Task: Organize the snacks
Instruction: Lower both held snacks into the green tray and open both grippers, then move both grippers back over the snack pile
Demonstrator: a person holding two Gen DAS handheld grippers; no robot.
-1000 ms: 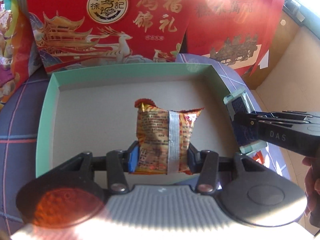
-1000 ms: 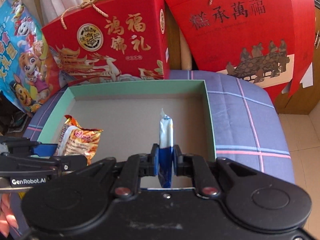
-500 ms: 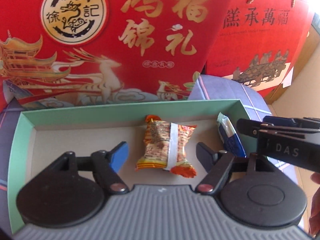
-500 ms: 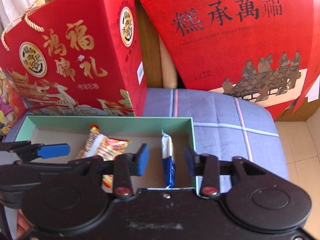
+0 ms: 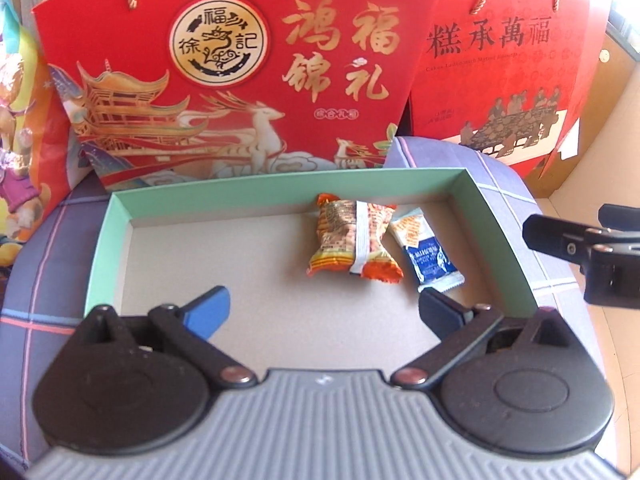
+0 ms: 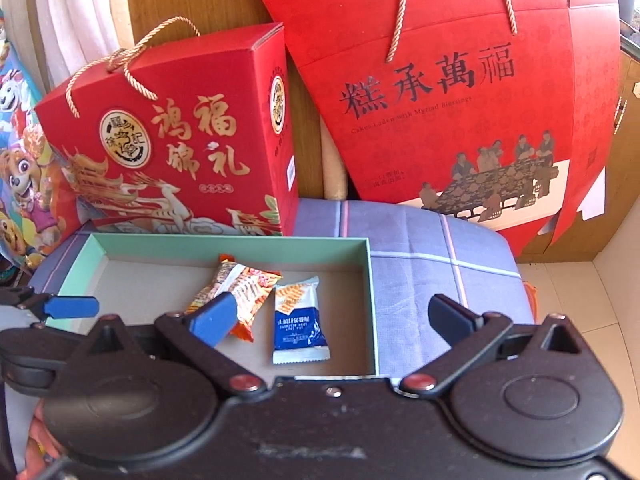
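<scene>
Closest to me are the two handheld grippers, both hanging over the near edge of the box. The left gripper has its jaws spread wide with nothing between them; they've just been opening. Same story for the right gripper: jaws have just been opening, now wide apart and empty, with its blue-padded finger overlapping the orange packet in its own view and the other finger out over the cloth.

Just past them is the shallow mint-green box with a bare cardboard floor, sitting on a blue plaid cloth. Both snacks lie flat inside, toward the far right corner. The orange snack packet is on the left, and the blue-and-white snack packet lies right beside it, their upper ends touching or overlapping. Neither gripper is touching them as far as I can see.

Behind the box stands a red gift box with a gold deer and rope handle, and to its right a bigger red gift bag with black characters. Far left there's a cartoon puppy bag poking into view.
</scene>
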